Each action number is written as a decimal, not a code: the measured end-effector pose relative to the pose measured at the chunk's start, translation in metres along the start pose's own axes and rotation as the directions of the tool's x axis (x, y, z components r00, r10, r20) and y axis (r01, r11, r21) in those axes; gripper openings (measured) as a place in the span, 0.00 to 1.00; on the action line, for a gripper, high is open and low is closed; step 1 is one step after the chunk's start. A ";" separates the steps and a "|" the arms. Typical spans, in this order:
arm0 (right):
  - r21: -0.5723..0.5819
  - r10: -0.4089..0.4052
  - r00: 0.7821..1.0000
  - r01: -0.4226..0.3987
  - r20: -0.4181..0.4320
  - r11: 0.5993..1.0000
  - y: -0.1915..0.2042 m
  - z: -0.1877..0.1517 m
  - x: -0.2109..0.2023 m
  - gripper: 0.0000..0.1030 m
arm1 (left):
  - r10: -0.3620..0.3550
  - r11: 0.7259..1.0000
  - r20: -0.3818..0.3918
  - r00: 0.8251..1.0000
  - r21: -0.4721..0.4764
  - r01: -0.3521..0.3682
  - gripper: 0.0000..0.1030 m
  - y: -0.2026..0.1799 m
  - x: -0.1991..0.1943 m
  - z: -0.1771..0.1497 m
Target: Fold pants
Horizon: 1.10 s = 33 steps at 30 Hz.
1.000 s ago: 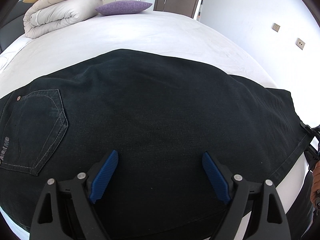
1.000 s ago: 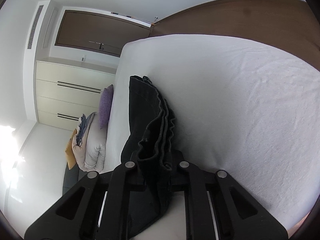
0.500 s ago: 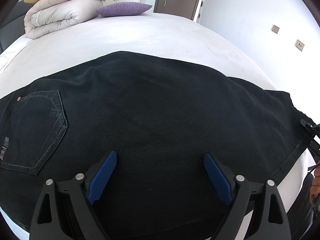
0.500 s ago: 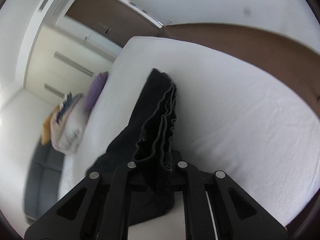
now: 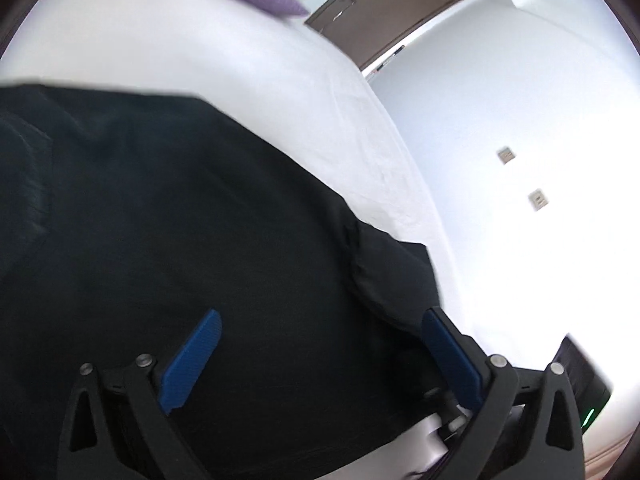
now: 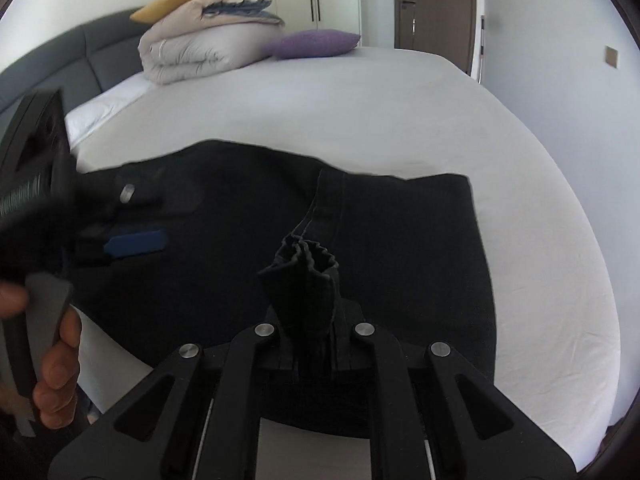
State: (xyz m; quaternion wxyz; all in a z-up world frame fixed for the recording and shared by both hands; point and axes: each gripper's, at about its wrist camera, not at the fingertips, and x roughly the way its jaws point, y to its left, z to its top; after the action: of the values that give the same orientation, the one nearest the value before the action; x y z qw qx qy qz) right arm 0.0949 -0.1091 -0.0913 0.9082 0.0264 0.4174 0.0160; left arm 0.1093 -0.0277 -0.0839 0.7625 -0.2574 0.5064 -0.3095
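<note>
The pants (image 6: 360,216) are dark matt denim, with stitched seams. The bed sheet (image 6: 360,112) is smooth white cloth, faintly creased. The left gripper (image 5: 320,356) has ribbed blue pads (image 5: 192,364) on matt black plastic, with shiny metal screws. The purple pillow (image 6: 312,44) looks coarsely woven.

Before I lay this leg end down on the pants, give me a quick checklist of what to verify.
1. Right gripper shut on the bunched hem: ok.
2. Left gripper open, nothing between its fingers; its fingers have just been opening: ok.
3. Left gripper out of the fold's path: not ok, it hovers over the pants.
4. Pants lying flat on the bed: ok, with a small wrinkle at the far edge.
5. Duvet and pillow well away from the pants: ok.
6. Leg edges lined up under the hem: cannot tell.
</note>
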 end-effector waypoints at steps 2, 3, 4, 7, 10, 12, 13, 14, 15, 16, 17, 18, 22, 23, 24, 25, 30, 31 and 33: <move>-0.030 -0.007 1.000 0.007 0.011 1.000 0.007 0.000 0.000 0.08 | -0.026 0.998 -0.035 0.999 -0.060 0.024 0.99 0.005 0.012 0.006; -0.053 -0.021 1.000 0.022 0.018 0.998 0.011 0.001 0.000 0.08 | -0.032 0.997 -0.038 0.999 -0.071 0.029 1.00 0.005 0.015 0.009; -0.061 -0.027 0.999 0.028 0.019 0.998 0.010 0.001 0.001 0.08 | -0.041 0.996 -0.041 0.998 -0.079 0.038 1.00 0.005 0.018 0.012; -0.069 -0.040 0.999 0.042 0.019 0.997 0.013 0.000 0.002 0.08 | -0.083 0.991 -0.079 0.993 -0.112 0.074 1.00 0.000 0.030 0.023; -0.107 -0.051 0.998 0.054 0.037 0.993 0.024 0.002 -0.002 0.08 | -0.088 0.993 -0.133 0.987 -0.096 0.075 0.99 -0.008 0.043 0.031; -0.134 -0.053 0.997 0.059 0.050 0.989 0.032 0.004 -0.006 0.08 | -0.086 0.994 -0.177 0.980 -0.075 0.074 0.81 -0.013 0.053 0.034; -0.153 -0.049 0.997 0.058 0.057 0.986 0.037 0.004 -0.008 0.08 | -0.092 0.994 -0.195 0.976 -0.073 0.079 0.73 -0.013 0.056 0.034; -0.166 -0.048 0.997 0.057 0.061 0.984 0.040 0.005 -0.009 0.08 | -0.104 0.993 -0.212 0.972 -0.074 0.090 0.56 -0.013 0.058 0.036; -0.188 -0.045 0.997 0.056 0.065 0.980 0.047 0.005 -0.010 0.08 | -0.104 0.993 -0.220 0.970 -0.070 0.090 0.37 -0.013 0.059 0.036; -0.200 -0.039 0.997 0.051 0.063 0.979 0.051 0.005 -0.009 0.08 | -0.099 0.994 -0.229 0.968 -0.064 0.087 0.26 -0.012 0.059 0.037; -0.206 -0.034 0.998 0.046 0.062 0.978 0.056 0.003 -0.012 0.08 | -0.089 0.995 -0.234 0.968 -0.056 0.078 0.13 -0.009 0.057 0.039; -0.214 -0.029 0.998 0.042 0.060 0.976 0.060 0.003 -0.012 0.08 | -0.089 0.995 -0.232 0.969 -0.057 0.078 0.13 -0.006 0.054 0.040; -0.248 0.009 0.999 0.004 0.052 0.969 0.071 0.008 -0.012 0.08 | -0.067 0.997 -0.220 0.973 -0.037 0.060 0.10 0.007 0.035 0.049; -0.259 0.021 0.998 -0.007 0.052 0.966 0.075 0.010 -0.011 0.08 | -0.057 0.998 -0.212 0.976 -0.030 0.052 0.09 0.011 0.028 0.053; -0.270 0.037 0.998 -0.022 0.051 0.963 0.084 0.012 -0.011 0.08 | -0.049 0.999 -0.207 0.977 -0.024 0.044 0.09 0.013 0.023 0.055; -0.280 0.055 0.997 -0.038 0.050 0.959 0.093 0.014 -0.011 0.08 | -0.037 0.999 -0.200 0.979 -0.018 0.034 0.09 0.016 0.017 0.058; -0.311 0.129 0.991 -0.115 0.025 0.943 0.125 0.027 0.002 0.08 | 0.038 0.999 -0.170 0.985 0.006 -0.038 0.09 0.042 -0.012 0.074; -0.320 0.142 0.990 -0.130 0.015 0.938 0.134 0.027 0.007 0.08 | 0.048 0.999 -0.168 0.985 0.005 -0.048 0.09 0.047 -0.016 0.076; -0.334 0.160 0.987 -0.153 -0.007 0.930 0.148 0.027 0.015 0.08 | 0.074 0.997 -0.162 0.984 -0.001 -0.075 0.09 0.061 -0.024 0.079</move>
State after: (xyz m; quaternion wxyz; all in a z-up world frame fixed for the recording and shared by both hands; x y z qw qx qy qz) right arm 0.1241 0.0389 -0.0757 0.8996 -0.0944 0.3959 0.1585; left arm 0.1885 0.0371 -0.0841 0.7291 -0.2149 0.5768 -0.2991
